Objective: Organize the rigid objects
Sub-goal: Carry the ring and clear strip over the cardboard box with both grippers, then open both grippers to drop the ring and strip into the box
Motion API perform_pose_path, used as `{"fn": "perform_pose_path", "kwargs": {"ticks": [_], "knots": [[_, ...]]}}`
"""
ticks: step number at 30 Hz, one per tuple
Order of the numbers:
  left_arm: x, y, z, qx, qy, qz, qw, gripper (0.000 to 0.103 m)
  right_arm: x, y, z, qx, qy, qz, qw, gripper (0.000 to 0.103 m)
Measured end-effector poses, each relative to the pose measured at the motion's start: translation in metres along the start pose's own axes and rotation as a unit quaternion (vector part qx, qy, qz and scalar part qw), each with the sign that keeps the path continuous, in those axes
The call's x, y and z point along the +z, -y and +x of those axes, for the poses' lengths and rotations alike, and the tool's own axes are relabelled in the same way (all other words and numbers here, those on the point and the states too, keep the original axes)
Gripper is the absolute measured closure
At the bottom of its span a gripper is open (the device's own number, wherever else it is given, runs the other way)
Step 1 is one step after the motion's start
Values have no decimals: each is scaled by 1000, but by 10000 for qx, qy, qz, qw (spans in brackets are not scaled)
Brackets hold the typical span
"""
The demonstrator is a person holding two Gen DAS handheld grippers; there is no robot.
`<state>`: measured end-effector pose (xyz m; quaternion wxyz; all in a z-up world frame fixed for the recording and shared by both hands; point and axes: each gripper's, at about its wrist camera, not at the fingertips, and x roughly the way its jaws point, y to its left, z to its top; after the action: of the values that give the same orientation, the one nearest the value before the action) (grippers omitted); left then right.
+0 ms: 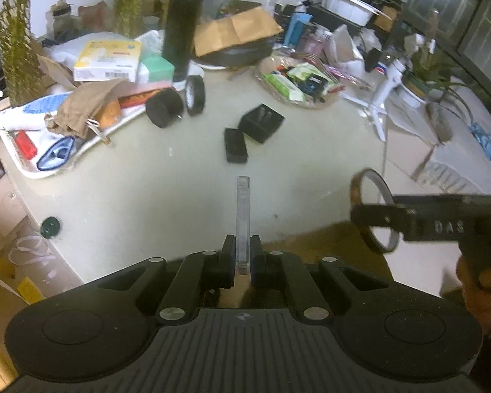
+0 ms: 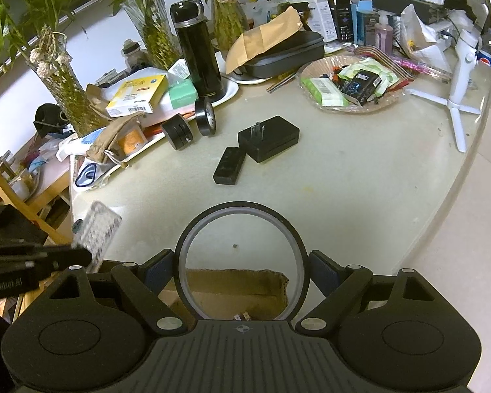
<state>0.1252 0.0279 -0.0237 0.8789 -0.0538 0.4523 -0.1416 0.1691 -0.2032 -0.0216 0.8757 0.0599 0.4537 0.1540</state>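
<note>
My left gripper (image 1: pixel 242 255) clamps clear case (image 1: pixel 243 219) | right gripper (image 2: pixel 242 271) clamps tape ring (image 2: pixel 242 258) | cardboard box (image 2: pixel 232 291) near, below desk (image 2: pixel 343 180) edge

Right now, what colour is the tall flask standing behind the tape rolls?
The flask is glossy black with a thin silver band under its lid, clearest in the right wrist view.

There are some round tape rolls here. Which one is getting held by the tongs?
The thin brown-edged tape ring, gripped across its width by the right tongs. The two black rolls, the thick roll and the narrower roll, stand untouched on the table.
</note>
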Motion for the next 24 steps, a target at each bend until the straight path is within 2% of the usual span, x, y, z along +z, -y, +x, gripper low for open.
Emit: {"fn": "perform_pose_path", "kwargs": {"ticks": [10,14,17,18,20,22,24], "knots": [[-19,18,1,-300,-246,346,9986,94,-3,4,-4,-40,37,34,10000,14],[-26,26,5,-687,-468,545,9950,94,-5,4,-5,-24,28,16,10000,14],[-30,34,4,-665,-428,813,9935,92,-5,4,-7,-12,34,-1,10000,14],[-31,37,5,-655,-421,873,9931,89,-5,4,-7,-13,35,-2,10000,14],[-31,39,2,-575,-299,944,9934,61,-6,4,-8,-3,50,3,10000,14],[-31,40,-2,-404,-93,991,9942,52,-5,4,-9,14,62,-5,10000,14],[-30,39,-7,-208,123,983,9949,50,-6,3,-9,29,54,-21,10000,14]]}}
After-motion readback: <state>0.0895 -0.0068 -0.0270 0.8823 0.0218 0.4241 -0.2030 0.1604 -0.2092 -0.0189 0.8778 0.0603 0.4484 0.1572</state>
